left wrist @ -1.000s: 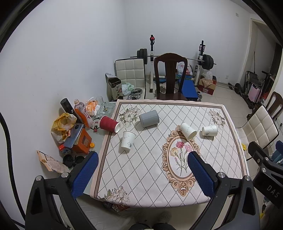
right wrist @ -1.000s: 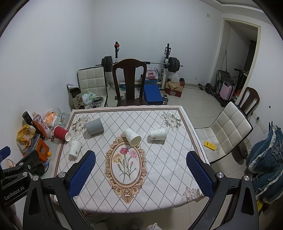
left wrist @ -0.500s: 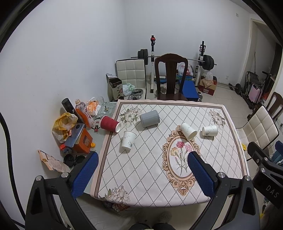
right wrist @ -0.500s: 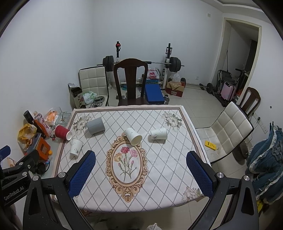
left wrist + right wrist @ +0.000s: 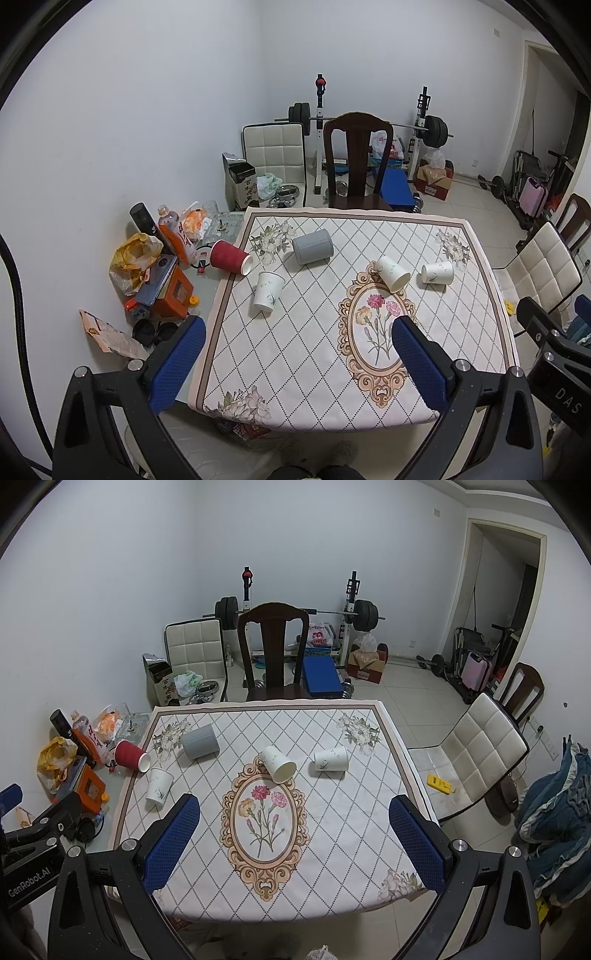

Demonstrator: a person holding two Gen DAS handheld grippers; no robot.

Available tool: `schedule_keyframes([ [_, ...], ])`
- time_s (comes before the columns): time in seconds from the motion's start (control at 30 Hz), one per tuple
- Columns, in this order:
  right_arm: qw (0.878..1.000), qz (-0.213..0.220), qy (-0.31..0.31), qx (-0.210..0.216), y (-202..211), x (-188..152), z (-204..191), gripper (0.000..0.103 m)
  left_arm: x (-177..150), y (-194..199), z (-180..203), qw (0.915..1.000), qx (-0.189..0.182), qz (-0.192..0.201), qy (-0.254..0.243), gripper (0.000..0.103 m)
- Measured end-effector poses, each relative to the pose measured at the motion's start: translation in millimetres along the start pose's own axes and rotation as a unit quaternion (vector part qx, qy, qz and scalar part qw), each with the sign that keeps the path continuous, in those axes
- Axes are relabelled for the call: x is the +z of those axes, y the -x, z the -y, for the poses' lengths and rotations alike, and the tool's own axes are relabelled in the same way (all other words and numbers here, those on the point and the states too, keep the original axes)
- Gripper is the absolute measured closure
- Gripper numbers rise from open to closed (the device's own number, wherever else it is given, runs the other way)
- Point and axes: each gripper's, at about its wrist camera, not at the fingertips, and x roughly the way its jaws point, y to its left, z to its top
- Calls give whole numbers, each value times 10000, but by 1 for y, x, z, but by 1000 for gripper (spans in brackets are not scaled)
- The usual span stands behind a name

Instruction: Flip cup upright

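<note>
Both grippers, left [image 5: 295, 354] and right [image 5: 293, 830], hang spread and empty over the table's [image 5: 343, 853] near edge. Five cups lie toppled far ahead; my right is nearer the middle cup [image 5: 277, 764], mouth pointing near-right.

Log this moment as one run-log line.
stage: pre-grasp | left gripper: open, empty | right gripper: open, empty | cups on table: five, none upright

A dark wooden chair [image 5: 356, 162] stands far ahead, between the fingers' lines. A barbell rack [image 5: 347, 609] stands behind it. Beyond the left finger, an orange box [image 5: 173, 293] sits among floor clutter. A white padded chair [image 5: 480, 746] stands beyond the right finger.
</note>
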Motion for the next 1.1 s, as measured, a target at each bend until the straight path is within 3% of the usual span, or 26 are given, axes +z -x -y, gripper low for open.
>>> schedule_keyframes([
  [0.8,9998,-85,19,158,-5,0,-5,0,4,-5,2,9996,168,-109,215,0],
  [1.1,9972,-610,178,404,-60,1,-2,0,-6,-55,2,9956,627,-509,469,0],
])
